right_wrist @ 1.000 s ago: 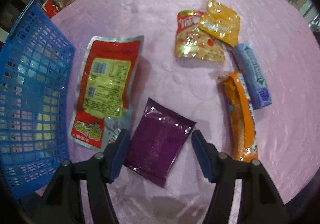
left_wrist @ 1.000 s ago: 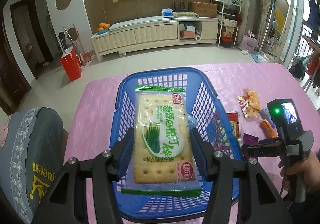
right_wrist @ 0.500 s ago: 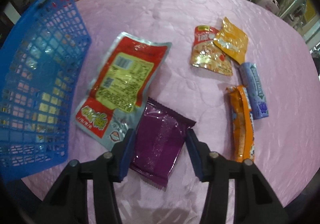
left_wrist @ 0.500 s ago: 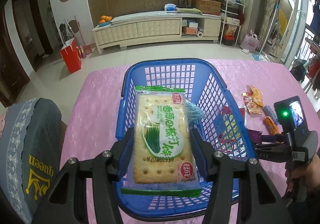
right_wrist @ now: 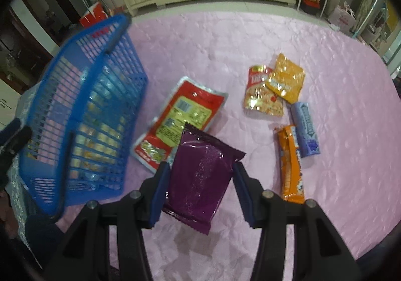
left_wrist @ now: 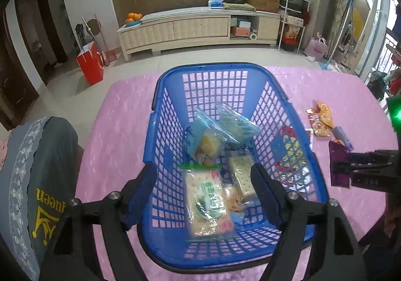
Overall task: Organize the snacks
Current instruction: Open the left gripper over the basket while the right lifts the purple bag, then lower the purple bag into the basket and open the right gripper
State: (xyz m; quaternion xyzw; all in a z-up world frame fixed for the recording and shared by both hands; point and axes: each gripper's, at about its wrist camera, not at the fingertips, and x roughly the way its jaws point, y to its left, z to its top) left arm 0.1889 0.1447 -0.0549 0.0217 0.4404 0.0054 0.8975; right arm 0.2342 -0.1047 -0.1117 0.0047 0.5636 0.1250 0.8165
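right jaws clamp the purple packet [right_wrist: 200, 175]; left jaws gape above the blue basket [left_wrist: 295, 115].

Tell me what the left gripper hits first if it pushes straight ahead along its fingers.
Probably the green cracker pack lying in the blue basket, directly between the open left gripper; depth is unclear.

Pink tablecloth [left_wrist: 120, 130], cream sideboard [left_wrist: 195, 27], oranges [left_wrist: 134, 16], red bag [left_wrist: 90, 64]

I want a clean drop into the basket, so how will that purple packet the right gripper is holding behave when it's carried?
The purple packet, clamped in the right gripper, looks flat and thin, so probably light. Its glossy film may slip if the grip loosens. It keeps its shape with corners unsupported, so fairly stiff, though the free end might sag.
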